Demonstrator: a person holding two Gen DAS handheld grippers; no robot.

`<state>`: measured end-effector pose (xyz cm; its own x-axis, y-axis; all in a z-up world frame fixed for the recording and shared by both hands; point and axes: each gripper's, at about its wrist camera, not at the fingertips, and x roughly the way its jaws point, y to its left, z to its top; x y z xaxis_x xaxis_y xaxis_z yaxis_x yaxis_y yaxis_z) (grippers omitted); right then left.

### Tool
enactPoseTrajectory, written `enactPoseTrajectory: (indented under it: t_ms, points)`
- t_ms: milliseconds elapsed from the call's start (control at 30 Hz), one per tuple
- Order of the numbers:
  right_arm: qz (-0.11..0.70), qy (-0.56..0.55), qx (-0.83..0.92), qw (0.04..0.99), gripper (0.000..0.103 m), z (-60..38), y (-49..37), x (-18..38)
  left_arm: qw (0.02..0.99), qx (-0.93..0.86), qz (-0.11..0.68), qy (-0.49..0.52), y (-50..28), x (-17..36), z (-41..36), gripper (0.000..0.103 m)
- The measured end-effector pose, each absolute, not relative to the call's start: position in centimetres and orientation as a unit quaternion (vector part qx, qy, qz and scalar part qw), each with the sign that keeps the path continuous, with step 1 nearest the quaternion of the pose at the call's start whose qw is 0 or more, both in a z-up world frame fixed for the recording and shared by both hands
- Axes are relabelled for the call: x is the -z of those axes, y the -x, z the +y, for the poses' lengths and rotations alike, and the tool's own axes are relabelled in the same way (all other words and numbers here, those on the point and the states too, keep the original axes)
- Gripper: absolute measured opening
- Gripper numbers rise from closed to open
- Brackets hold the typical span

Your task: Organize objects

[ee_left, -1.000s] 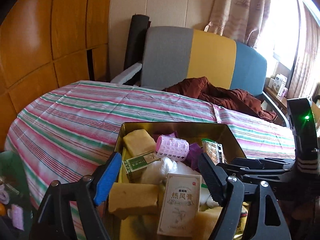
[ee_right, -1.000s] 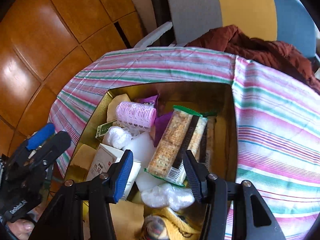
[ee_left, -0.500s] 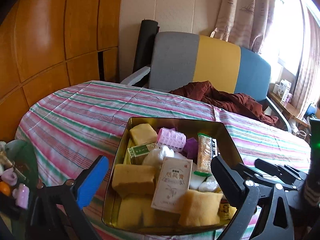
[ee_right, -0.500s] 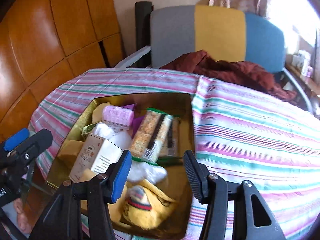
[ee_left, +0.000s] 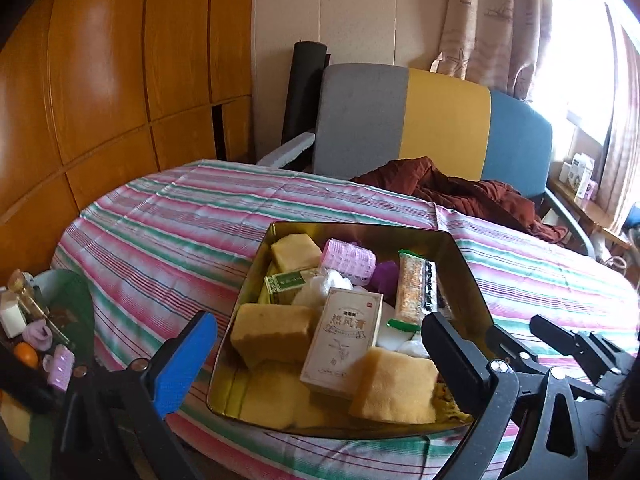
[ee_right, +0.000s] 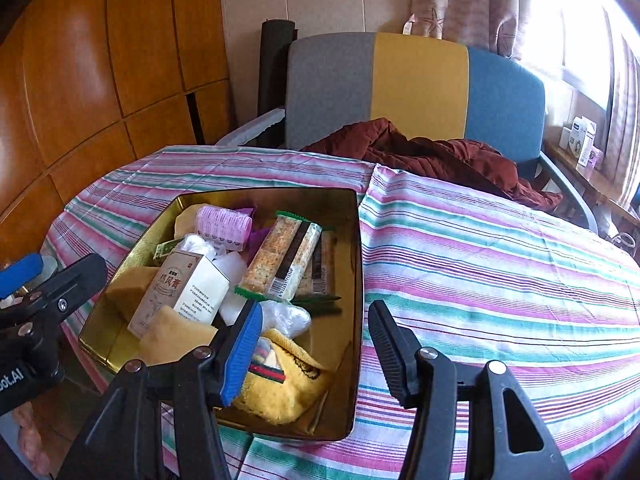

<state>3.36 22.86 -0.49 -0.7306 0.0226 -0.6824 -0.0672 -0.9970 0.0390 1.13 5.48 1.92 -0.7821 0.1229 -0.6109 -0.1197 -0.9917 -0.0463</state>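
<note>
The left tool (ee_left: 316, 354) tilts downward at the near edge of the gold rectangular metal tin (ee_left: 466, 256), its blue and black fingers spread wide, pinching nothing. The right tool (ee_right: 314, 344), half spread and empty, straddles the tin's near right wall. The tin sits on the striped pink-and-green tabletop (ee_right: 480, 248), crowded with yellow sponges (ee_left: 394, 386), a beige printed carton (ee_left: 344, 340), a pink hair roller (ee_right: 224, 227) and a cracker packet (ee_right: 286, 258); lower items are buried. Beyond the tin, a maroon garment (ee_right: 420, 152) lies at the tabletop's far edge.

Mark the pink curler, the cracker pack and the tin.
pink curler (ee_right: 224, 227), right wrist view, barrel middle
cracker pack (ee_right: 280, 258), right wrist view, wrapper middle
tin (ee_right: 356, 272), right wrist view, right wall
</note>
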Motion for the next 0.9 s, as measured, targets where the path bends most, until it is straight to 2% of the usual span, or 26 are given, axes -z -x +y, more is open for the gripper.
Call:
enactPoseTrajectory:
  t_ms: [900]
  points:
    - [0.024,0.371,-0.928,0.024,0.056,22.3,-3.1,0.9,0.053,-0.939,0.001,0.339,-0.7,-0.7,5.0,0.103]
